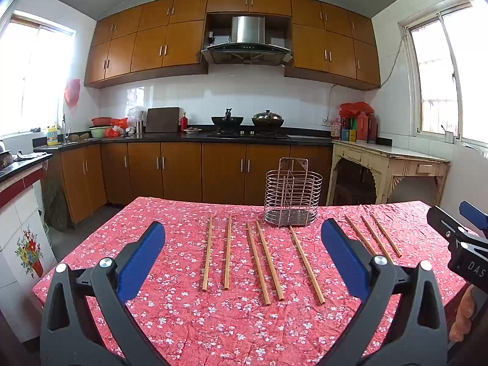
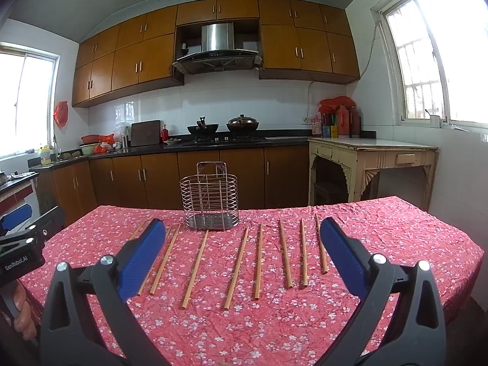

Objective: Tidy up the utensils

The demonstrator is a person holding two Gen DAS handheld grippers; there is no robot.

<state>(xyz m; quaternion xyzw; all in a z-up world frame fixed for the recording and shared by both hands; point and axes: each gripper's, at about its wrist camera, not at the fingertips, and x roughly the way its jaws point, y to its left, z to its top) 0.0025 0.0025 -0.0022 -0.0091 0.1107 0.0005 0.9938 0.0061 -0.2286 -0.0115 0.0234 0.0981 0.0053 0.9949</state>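
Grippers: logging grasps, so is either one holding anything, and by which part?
Nothing held: left gripper and right gripper are open above the chopsticks.

Wooden chopsticks (image 2: 195,270), matt and pale, are lying on a crinkled red floral tablecloth (image 2: 244,320). A shiny metal wire utensil holder (image 2: 209,202) is gleaming. Matt black plastic is framing the blue gripper pads (image 1: 138,259); glossy brown cabinets (image 1: 183,174) are reflecting light.

Both grippers: black frames, silver screws, blue pads on the fingers (image 1: 141,259)
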